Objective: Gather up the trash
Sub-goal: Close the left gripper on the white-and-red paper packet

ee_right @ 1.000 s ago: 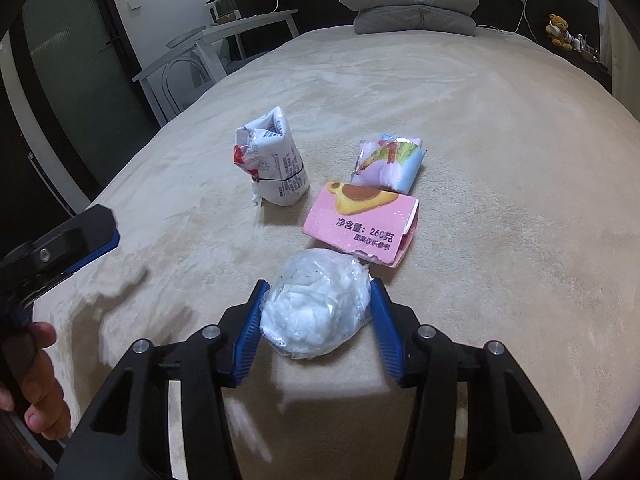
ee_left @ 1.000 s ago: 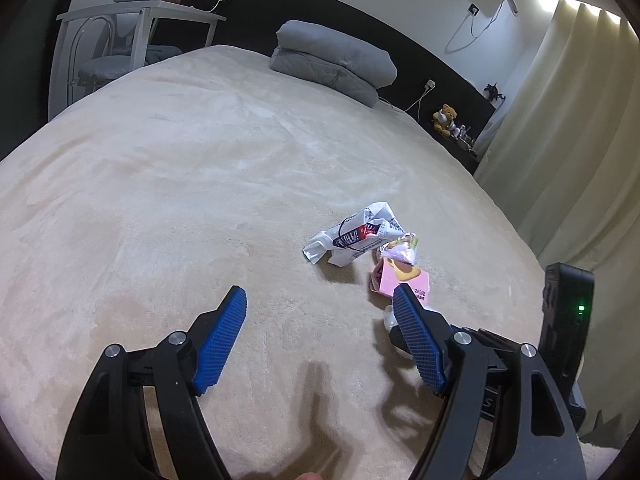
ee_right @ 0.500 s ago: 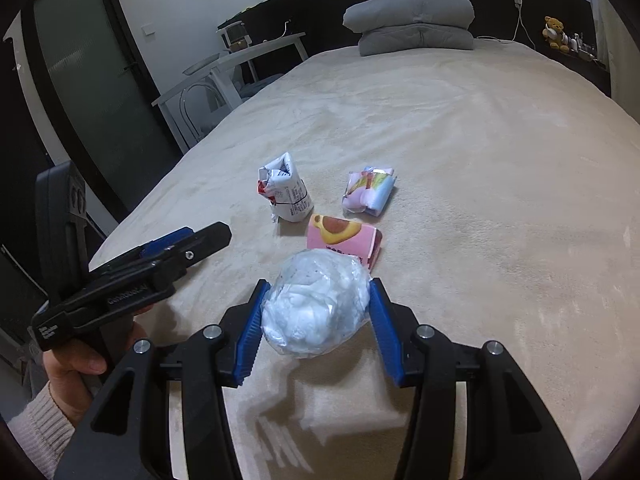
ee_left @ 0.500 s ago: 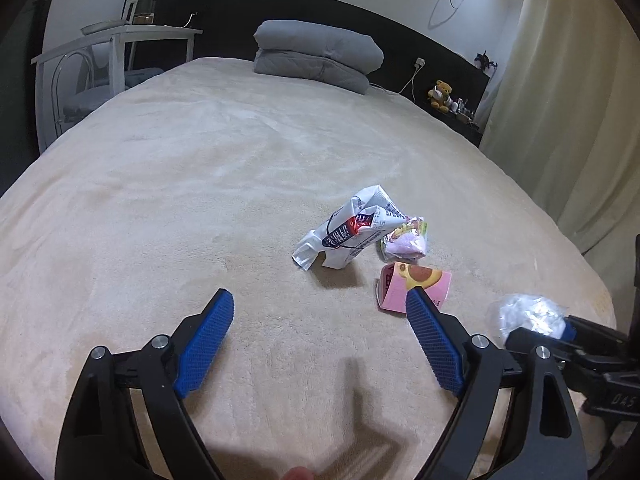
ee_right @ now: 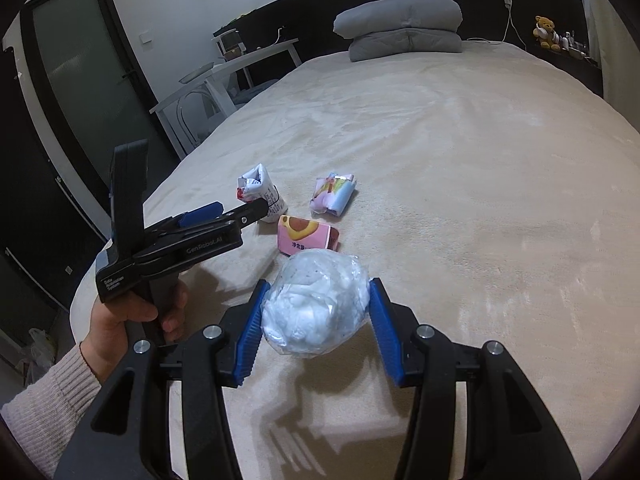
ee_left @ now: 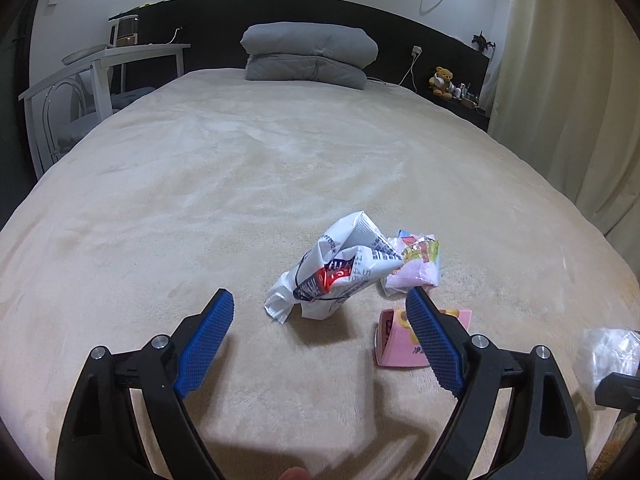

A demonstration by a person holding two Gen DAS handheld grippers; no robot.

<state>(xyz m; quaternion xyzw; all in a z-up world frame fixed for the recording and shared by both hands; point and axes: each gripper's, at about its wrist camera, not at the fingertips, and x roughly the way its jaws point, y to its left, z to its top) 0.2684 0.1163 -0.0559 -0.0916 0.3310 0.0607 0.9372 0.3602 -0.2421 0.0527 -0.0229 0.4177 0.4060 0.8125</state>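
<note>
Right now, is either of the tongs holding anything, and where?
The right tongs clamp the clear bag of tissue across its middle. The left tongs are open and empty.

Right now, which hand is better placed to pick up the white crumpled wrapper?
Left. The left tool is open and empty, with the white crumpled wrapper just ahead between its fingers. The right tool is already shut on the plastic ball.
</note>
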